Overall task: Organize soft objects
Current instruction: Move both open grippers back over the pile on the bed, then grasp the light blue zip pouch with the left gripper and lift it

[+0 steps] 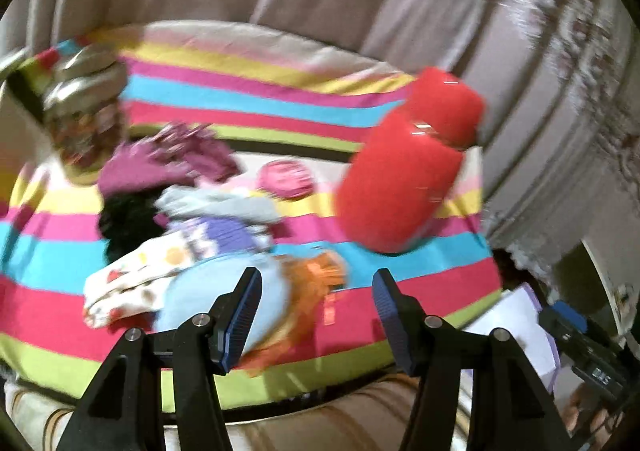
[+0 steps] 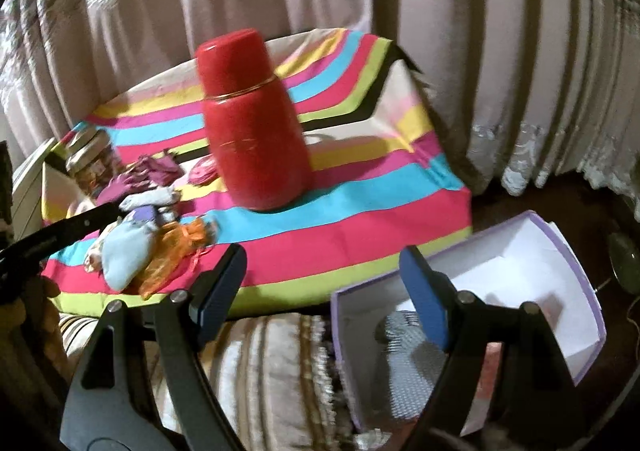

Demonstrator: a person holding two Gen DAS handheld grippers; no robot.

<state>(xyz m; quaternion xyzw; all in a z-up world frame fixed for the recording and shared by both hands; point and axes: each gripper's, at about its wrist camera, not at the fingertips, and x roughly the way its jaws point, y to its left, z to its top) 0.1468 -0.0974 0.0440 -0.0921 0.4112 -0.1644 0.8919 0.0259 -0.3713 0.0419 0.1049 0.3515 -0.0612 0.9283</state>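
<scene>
Soft crumpled fabric pieces (image 1: 208, 251) heaped beside smooth red cylindrical flask (image 2: 252, 123)

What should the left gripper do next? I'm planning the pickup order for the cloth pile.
Probably ease the left gripper down onto the pale blue pouch, the nearest item of the pile. Its jaws stand open and empty above the striped cloth. The white box with a grey knit piece inside suggests where it goes.

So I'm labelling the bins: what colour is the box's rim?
Lilac, on a white box; clearest in the right wrist view.
</scene>
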